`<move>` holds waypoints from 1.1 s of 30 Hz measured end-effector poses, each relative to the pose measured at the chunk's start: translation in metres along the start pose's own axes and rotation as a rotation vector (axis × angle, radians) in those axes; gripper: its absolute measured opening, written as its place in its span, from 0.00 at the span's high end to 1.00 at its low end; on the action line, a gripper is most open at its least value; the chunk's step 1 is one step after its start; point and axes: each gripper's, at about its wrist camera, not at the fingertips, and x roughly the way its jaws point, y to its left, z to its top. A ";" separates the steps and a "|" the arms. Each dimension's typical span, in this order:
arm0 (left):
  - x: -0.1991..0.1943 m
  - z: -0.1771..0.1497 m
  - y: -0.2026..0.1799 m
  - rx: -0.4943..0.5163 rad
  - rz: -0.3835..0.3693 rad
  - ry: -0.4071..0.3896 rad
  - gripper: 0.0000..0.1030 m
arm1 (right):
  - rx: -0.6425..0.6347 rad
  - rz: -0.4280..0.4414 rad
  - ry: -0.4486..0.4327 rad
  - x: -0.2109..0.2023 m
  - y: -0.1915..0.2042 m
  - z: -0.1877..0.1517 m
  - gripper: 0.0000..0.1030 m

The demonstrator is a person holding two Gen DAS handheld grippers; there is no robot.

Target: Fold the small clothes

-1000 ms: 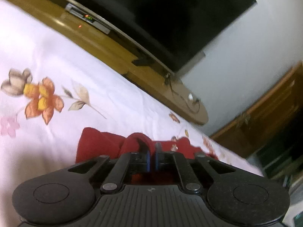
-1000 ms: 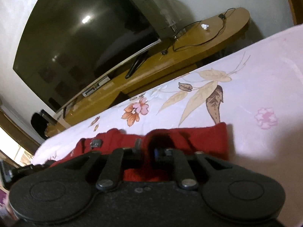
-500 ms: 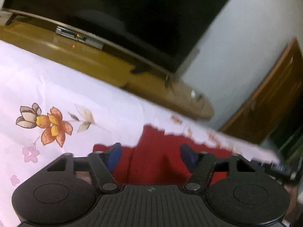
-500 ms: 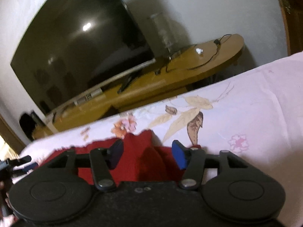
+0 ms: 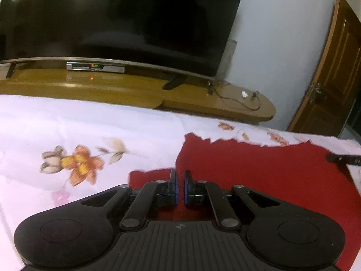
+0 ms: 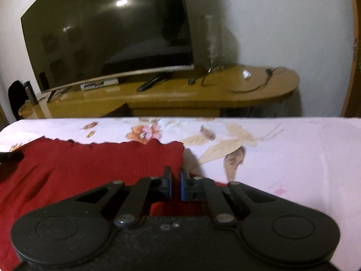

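Observation:
A red knitted garment (image 5: 259, 169) lies flat on the flowered bed sheet (image 5: 90, 124), its far edge scalloped. My left gripper (image 5: 180, 174) hovers over the garment's left edge, its jaws closing to a thin slit with no cloth between them. In the right wrist view the same red garment (image 6: 90, 164) spreads to the left. My right gripper (image 6: 175, 170) hangs over its right edge, jaws likewise closing to a slit on nothing. A dark tip of the other gripper (image 5: 343, 159) shows at the garment's far side.
Beyond the bed's far edge stands a long wooden TV stand (image 5: 112, 88) with a large dark television (image 5: 112, 18), a set-top box (image 5: 94, 66) and loose cables. A brown wooden door (image 5: 334, 67) is at the right. The pink sheet (image 6: 293, 158) stretches right of the garment.
Both grippers let go of the bunched red cloth, opened wide, rose and rolled level, then shut again empty. The garment now lies spread flat.

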 end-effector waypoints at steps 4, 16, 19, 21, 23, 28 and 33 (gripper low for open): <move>0.007 -0.009 0.010 -0.041 -0.008 0.019 0.96 | -0.016 -0.044 0.069 0.012 -0.010 -0.013 0.93; -0.039 0.015 -0.016 0.032 -0.034 -0.098 0.75 | -0.018 0.005 -0.077 -0.034 0.012 -0.003 0.68; -0.025 0.013 -0.063 0.098 -0.153 -0.041 0.63 | -0.104 0.126 -0.046 -0.029 0.052 -0.002 0.67; -0.014 0.004 -0.095 0.166 -0.219 -0.015 0.45 | -0.164 0.195 -0.001 -0.016 0.085 -0.008 0.59; -0.003 -0.005 -0.112 0.208 -0.227 0.012 0.40 | -0.243 0.219 0.035 -0.004 0.114 -0.020 0.51; 0.002 -0.023 -0.079 0.218 -0.090 0.046 0.41 | -0.354 0.153 0.084 0.008 0.120 -0.038 0.52; -0.023 -0.028 -0.042 0.232 -0.039 0.050 0.51 | -0.262 0.076 0.114 -0.010 0.049 -0.036 0.54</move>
